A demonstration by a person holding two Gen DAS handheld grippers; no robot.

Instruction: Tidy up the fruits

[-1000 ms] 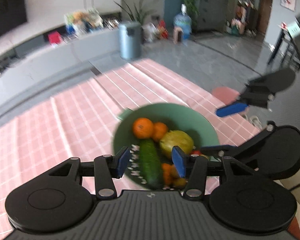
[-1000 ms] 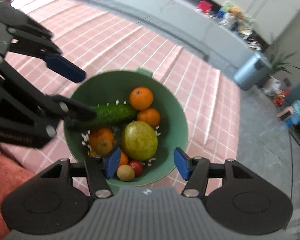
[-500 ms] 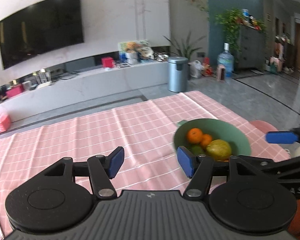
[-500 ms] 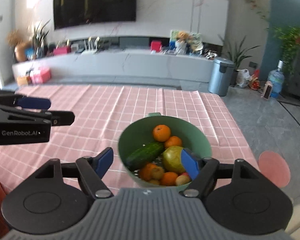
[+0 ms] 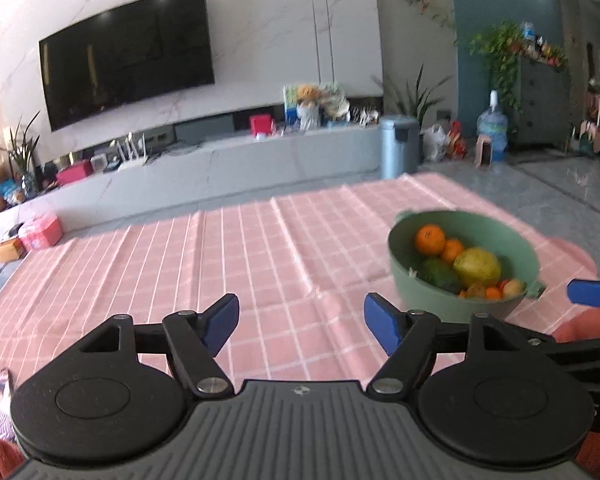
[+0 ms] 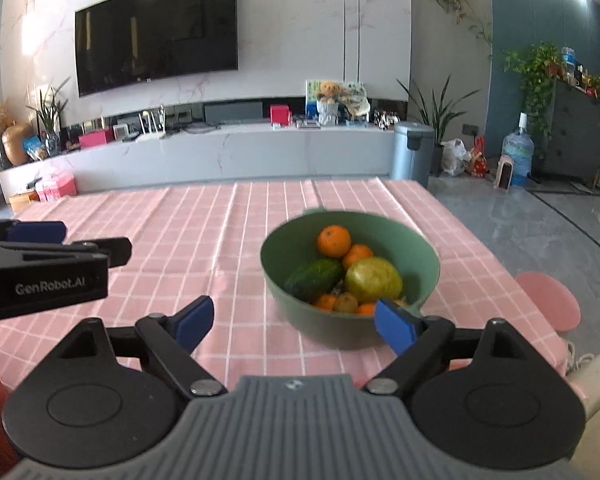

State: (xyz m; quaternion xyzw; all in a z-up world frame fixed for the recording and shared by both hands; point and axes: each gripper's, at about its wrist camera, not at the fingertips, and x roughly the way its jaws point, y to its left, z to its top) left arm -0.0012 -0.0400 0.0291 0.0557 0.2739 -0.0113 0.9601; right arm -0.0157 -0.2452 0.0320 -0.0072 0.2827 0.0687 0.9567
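A green bowl [image 6: 420, 254] stands on the pink checked tablecloth [image 6: 204, 248]. It holds oranges [image 6: 333, 241], a dark green cucumber [image 6: 313, 279], a yellow-green round fruit [image 6: 373, 279] and small fruits. In the left wrist view the bowl [image 5: 420, 292] is at the right. My left gripper [image 5: 302, 325] is open and empty, left of the bowl. My right gripper [image 6: 294, 325] is open and empty, just short of the bowl's near rim. The left gripper also shows in the right wrist view [image 6: 40, 240], at the left edge.
The tablecloth [image 5: 260, 260] covers the table to its far edge. A pink round stool [image 6: 548, 300] stands beside the table's right side. Beyond are a TV wall, a low grey cabinet [image 6: 220, 160] and a grey bin [image 6: 414, 152].
Both grippers have lifted from looking down into the bowl and pulled back to a level view. The bowl now sits farther ahead. Both stay open and empty.
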